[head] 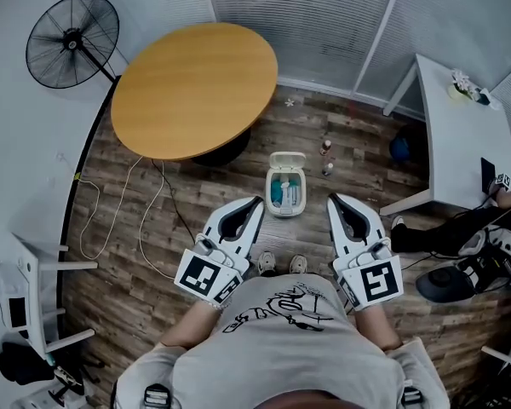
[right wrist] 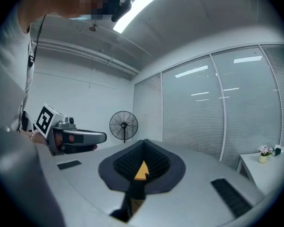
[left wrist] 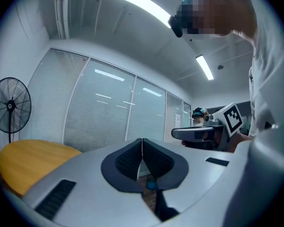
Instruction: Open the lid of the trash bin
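The left hand-held gripper (head: 256, 201) and the right hand-held gripper (head: 331, 198) are both pressed together with nothing between the jaws. They are held level at waist height, probably idle because no grasp is needed. The trash bin (head: 284, 212) stands on the floor (head: 119, 296) just ahead, between their tips and near the round table (head: 196, 88). Its lid (head: 287, 159) is already tipped up, showing blue contents inside.
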A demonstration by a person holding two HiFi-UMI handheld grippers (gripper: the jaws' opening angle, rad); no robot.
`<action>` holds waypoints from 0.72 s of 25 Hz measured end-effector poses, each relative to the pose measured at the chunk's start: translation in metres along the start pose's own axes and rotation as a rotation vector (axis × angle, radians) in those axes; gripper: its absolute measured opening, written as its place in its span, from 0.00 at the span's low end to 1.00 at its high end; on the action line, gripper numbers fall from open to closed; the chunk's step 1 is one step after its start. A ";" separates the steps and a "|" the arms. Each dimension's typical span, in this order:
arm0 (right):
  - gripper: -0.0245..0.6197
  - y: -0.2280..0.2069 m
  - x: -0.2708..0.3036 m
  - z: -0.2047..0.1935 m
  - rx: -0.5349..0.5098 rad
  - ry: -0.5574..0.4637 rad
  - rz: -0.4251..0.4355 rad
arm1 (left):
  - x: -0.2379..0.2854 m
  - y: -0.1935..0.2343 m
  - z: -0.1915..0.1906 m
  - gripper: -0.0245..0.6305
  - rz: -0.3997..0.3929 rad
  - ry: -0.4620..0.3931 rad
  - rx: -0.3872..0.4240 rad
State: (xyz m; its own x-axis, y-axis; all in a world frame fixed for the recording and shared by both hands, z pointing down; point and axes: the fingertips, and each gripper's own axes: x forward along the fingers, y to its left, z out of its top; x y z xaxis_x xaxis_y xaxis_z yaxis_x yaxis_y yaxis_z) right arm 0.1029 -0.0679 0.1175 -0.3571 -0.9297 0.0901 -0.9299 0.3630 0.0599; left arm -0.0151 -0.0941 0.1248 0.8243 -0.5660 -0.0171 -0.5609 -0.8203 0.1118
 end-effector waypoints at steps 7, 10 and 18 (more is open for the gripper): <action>0.05 -0.008 0.003 -0.004 0.026 0.000 -0.004 | 0.008 -0.002 -0.002 0.07 -0.010 0.002 0.001; 0.05 -0.003 0.004 -0.002 0.024 0.001 -0.008 | 0.004 -0.001 0.000 0.07 -0.014 -0.002 -0.001; 0.05 0.001 0.006 0.004 0.022 -0.004 -0.015 | 0.000 0.004 0.004 0.07 -0.015 -0.003 0.004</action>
State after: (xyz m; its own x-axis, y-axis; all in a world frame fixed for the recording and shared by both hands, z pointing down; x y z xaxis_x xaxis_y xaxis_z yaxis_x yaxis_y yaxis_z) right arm 0.0996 -0.0732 0.1140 -0.3436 -0.9352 0.0857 -0.9367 0.3478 0.0397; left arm -0.0171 -0.0979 0.1216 0.8323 -0.5538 -0.0221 -0.5488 -0.8290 0.1075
